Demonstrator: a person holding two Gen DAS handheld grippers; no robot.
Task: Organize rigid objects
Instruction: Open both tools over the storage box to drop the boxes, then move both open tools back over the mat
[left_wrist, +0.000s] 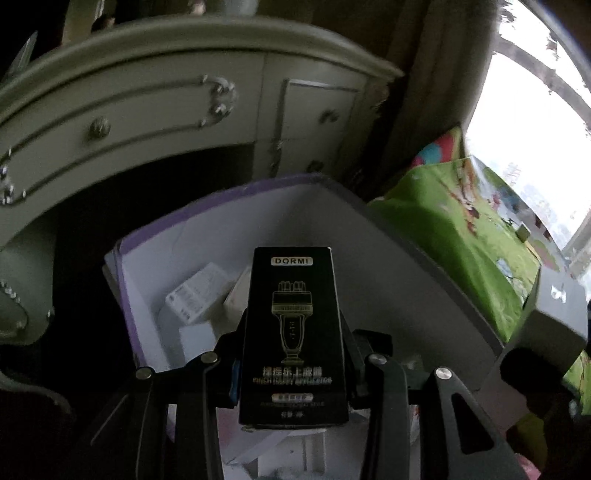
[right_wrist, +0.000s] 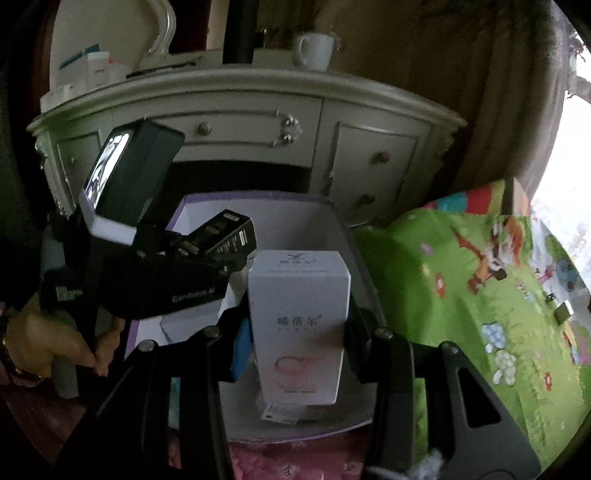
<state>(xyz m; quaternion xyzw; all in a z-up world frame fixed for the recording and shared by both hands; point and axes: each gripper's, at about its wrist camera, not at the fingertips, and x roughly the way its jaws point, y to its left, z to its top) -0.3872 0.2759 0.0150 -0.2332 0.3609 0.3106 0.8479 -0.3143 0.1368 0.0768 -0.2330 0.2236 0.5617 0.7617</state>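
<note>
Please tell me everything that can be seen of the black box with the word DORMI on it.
The black DORMI box is a tall, narrow carton, seemingly glossy cardboard. Its front shows the brand in a pale label at the top, a gold line drawing of a handled device, Chinese characters and small English print below. The left hand-held gripper is clamped on its long sides, one finger touching each side. It is held above the open purple-edged storage box, top end pointing away from the camera. In the right wrist view it appears tilted.

- The right gripper (right_wrist: 298, 334) is clamping a white carton (right_wrist: 299, 325) upright above the purple-edged storage box (right_wrist: 343, 236).
- The left gripper (right_wrist: 221, 240) is carrying a black carton (right_wrist: 225, 234) over the box's left side.
- A white mug (right_wrist: 313, 51) is sitting on the dresser (right_wrist: 243, 110).
</note>
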